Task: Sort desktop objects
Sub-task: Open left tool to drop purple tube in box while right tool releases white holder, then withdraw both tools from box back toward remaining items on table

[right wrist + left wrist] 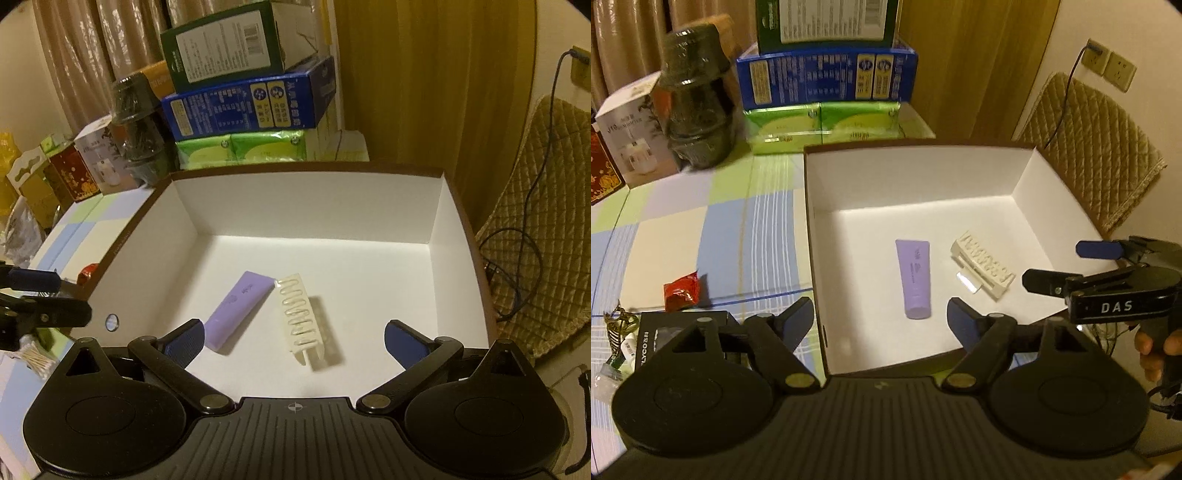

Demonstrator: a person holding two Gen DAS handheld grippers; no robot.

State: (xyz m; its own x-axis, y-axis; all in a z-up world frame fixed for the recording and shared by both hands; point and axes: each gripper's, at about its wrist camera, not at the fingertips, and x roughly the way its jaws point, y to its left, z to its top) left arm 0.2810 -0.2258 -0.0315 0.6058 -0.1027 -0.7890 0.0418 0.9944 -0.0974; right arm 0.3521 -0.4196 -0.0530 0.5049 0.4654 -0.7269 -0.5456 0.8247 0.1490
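A white open box with a brown rim (pixel 812 221) (pixel 306 171) sits on the checked tablecloth. Inside lie a purple tube (pixel 913 278) (pixel 236 306) and a cream hair claw clip (pixel 982 266) (pixel 301 317), side by side. My left gripper (pixel 882 319) is open and empty, straddling the box's near left corner. My right gripper (pixel 293 339) is open and empty above the box's near edge, over the tube and clip; it also shows in the left wrist view (pixel 1067 266). On the table left of the box lie a red packet (pixel 681 291), a black box (pixel 657 339) and small items.
Stacked cartons, green (pixel 827 22), blue (pixel 827 79) and lime (pixel 820 127), stand behind the box. A dark wrapped jar (pixel 696 99) and gift boxes (pixel 631 129) stand at the back left. A quilted chair (pixel 1089 147) with a cable is to the right. Cotton swabs (pixel 35 360) lie at the left.
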